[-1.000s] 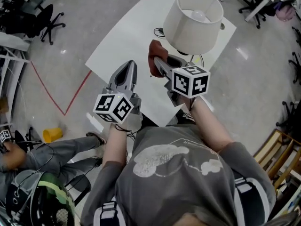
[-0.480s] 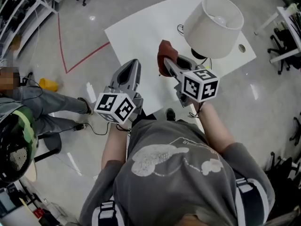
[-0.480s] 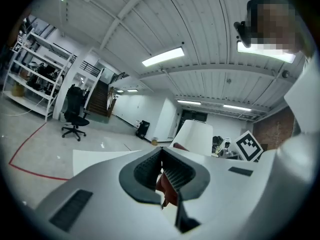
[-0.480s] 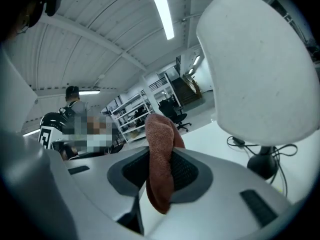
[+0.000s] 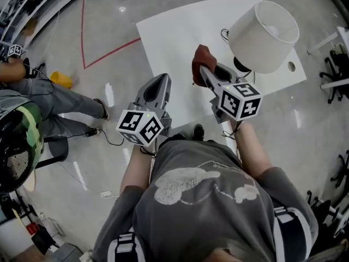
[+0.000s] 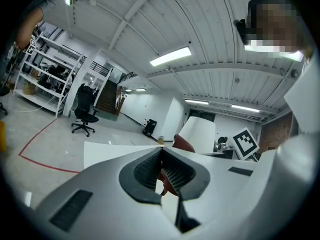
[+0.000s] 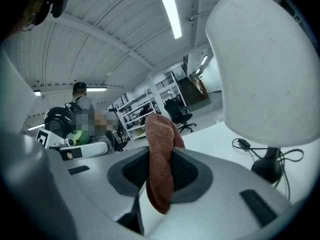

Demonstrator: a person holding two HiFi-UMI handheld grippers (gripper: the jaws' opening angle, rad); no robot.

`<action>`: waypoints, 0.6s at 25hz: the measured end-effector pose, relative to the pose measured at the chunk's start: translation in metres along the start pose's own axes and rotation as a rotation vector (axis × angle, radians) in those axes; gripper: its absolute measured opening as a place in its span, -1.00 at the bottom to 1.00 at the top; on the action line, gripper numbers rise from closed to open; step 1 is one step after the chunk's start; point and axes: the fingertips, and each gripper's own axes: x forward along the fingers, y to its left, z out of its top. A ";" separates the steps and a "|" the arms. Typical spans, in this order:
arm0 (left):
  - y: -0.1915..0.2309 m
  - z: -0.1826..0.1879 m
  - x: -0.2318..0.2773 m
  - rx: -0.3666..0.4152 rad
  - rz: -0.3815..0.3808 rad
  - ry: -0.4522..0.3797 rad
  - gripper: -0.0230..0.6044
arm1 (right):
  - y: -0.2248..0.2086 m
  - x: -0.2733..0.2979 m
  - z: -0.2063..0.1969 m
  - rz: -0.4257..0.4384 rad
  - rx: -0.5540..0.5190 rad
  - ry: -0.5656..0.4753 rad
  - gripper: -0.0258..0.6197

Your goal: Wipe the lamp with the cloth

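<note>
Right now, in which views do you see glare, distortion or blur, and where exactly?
Head view: sharp, with white glare streaks on the glossy floor. Left gripper view: strong fisheye with dark corners; the ceiling curves, and the ceiling light is blown out. Right gripper view: same fisheye, so the lamp shade bulges large; the cloth looks sharp.

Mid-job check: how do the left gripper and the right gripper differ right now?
The right gripper is shut on the brown cloth, which sticks up between its jaws; the left gripper is shut on nothing. The right gripper is over the white table, close to the lamp; the left gripper is farther from the lamp, by the table's near edge. Both point away from the person and carry a marker cube.
</note>
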 end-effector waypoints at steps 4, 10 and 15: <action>0.009 -0.003 -0.016 -0.017 -0.020 0.007 -0.90 | 0.017 0.006 -0.016 -0.016 -0.001 0.022 -0.62; 0.022 0.002 -0.029 -0.034 -0.063 0.017 -0.90 | 0.038 0.010 -0.021 -0.060 -0.016 0.023 -0.62; 0.026 -0.003 -0.034 -0.045 -0.095 0.046 -0.90 | 0.045 0.002 -0.026 -0.115 -0.049 0.033 -0.62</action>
